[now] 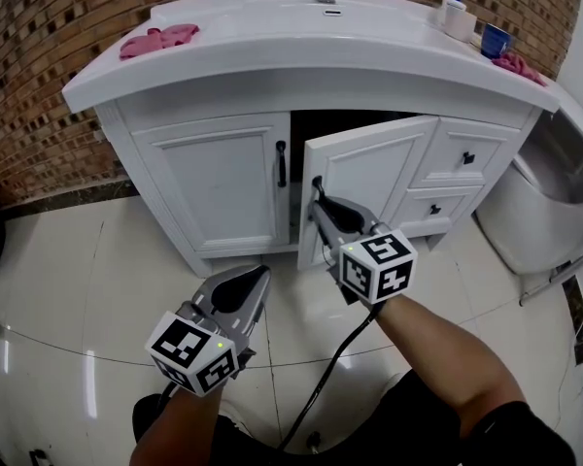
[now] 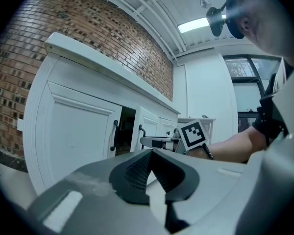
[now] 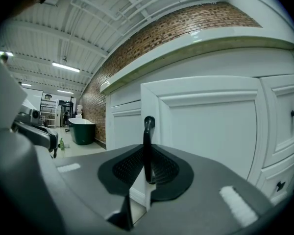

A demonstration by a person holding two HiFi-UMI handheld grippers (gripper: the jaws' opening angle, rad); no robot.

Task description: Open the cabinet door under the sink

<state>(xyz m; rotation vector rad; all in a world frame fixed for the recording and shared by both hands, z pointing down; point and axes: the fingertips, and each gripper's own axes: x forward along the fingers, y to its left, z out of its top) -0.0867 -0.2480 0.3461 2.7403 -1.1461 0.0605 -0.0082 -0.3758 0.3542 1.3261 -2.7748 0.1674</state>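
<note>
Left gripper (image 1: 260, 278) sits closest, low over the floor (image 1: 68, 289), jaws pressed together on nothing, parked to the left, I'd say to stay out of the swing. Right gripper (image 1: 318, 198) is on the job: its jaws pinch the black handle (image 1: 317, 183) of the right door (image 1: 369, 178), pads clamped on the bar's lower half, and the grip is roughly level, which suits a straight pull. That door, under the sink (image 1: 272, 37), stands partly ajar with a dark gap showing beside it, so the opening looks underway but not finished. Its neighbour, the left door (image 1: 219, 178), is shut, pull untouched. Drawers (image 1: 464, 153) sit on the hinge side, clear of the arc. A pink cloth (image 1: 158, 39) lies on the counter, no bother. A white tub (image 1: 554, 192) stands well to the right. Closest hazards look like the idle gripper and the cable (image 1: 330, 377) trailing from the right one.
</note>
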